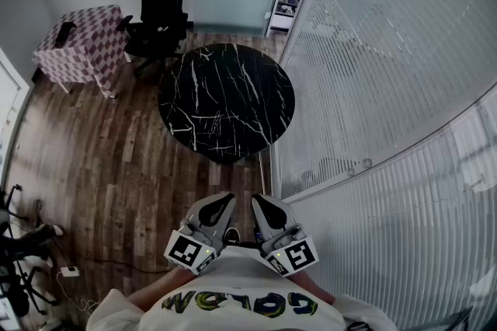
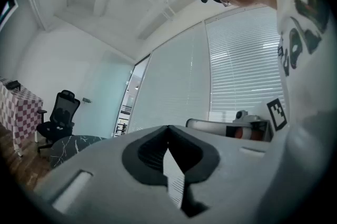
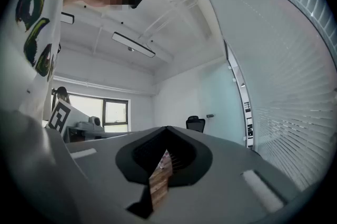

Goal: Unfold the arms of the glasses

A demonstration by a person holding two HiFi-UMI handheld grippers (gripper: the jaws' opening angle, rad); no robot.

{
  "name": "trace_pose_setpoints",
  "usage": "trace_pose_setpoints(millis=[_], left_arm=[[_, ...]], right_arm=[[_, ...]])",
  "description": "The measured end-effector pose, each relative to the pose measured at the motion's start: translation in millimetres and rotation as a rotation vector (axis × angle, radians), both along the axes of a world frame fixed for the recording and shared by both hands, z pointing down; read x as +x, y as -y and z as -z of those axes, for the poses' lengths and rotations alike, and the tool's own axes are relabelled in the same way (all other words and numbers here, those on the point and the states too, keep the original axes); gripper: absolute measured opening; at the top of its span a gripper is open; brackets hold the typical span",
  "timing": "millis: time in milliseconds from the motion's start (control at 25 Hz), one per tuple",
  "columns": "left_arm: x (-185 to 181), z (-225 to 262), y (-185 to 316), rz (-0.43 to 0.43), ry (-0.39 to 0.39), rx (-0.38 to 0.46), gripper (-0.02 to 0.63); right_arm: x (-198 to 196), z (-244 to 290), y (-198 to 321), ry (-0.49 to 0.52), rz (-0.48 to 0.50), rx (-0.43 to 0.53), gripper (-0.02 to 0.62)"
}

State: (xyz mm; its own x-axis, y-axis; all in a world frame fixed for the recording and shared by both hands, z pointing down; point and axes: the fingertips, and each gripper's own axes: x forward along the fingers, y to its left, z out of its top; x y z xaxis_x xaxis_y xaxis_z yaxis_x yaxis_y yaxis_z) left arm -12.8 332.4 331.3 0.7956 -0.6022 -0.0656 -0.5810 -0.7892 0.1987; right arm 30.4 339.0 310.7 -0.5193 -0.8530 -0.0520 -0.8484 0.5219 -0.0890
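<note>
No glasses show in any view. A round black marble table (image 1: pixel 225 100) stands ahead of me, some way from both grippers. I hold my left gripper (image 1: pixel 226 202) and right gripper (image 1: pixel 258 203) side by side close to my chest, pointing level. Both have their jaws closed together with nothing between them. In the left gripper view the left gripper (image 2: pixel 168 129) points toward the table (image 2: pixel 73 145) and the glass wall. In the right gripper view the right gripper (image 3: pixel 167 130) faces a far wall and a chair (image 3: pixel 195 124).
A black office chair (image 1: pixel 161 7) stands behind the table, with a small table under a checked cloth (image 1: pixel 81 46) to its left. A curved wall of glass with blinds (image 1: pixel 388 88) runs along the right. The floor is wood planks (image 1: pixel 116 182), with cables at the left edge.
</note>
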Motion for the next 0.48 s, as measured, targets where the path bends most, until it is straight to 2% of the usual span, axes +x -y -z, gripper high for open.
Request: trace_pose_setpoints(millis=[200, 360, 480], left_arm=[[4.5, 0.8, 0.1, -0.005, -0.002, -0.006, 0.002], [5.7, -0.7, 1.4, -0.008, -0.002, -0.009, 0.002], [6.2, -0.8, 2.3, -0.006, -0.001, -0.011, 0.002]], right_arm=[[2.4, 1.8, -0.9, 0.000, 0.000, 0.001, 0.002], [7.0, 1.8, 3.0, 0.055, -0.004, -0.009, 0.002], [8.2, 3.4, 4.7, 0.056, -0.009, -0.004, 0.002]])
